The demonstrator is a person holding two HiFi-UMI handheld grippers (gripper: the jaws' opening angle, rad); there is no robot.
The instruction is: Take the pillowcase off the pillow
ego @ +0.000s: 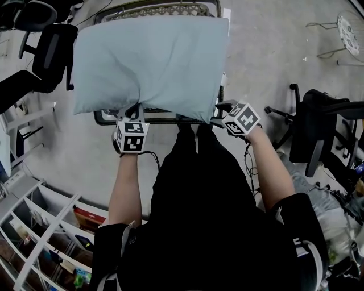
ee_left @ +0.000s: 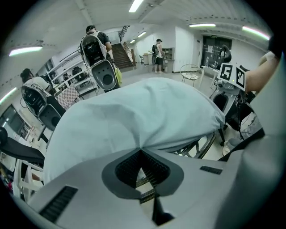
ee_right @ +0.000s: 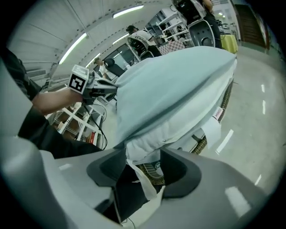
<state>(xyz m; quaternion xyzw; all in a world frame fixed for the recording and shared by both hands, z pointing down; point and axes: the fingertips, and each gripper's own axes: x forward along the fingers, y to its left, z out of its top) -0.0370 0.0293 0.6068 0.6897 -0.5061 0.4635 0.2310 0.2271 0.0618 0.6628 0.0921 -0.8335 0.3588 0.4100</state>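
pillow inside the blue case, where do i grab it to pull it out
Grip the white corner bulging from the pillowcase opening. Come from the person's near right side, where the right tongs clamp it. It is the only part bare of fabric, and the left tongs pinch the case edge to hold against the pull.

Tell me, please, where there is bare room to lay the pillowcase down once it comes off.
The table is nearly all under the pillow. Bare floor lies right of it, up to the office chair; a smaller patch lies left, between table and white shelves. The far-left corner is crowded with black chairs.
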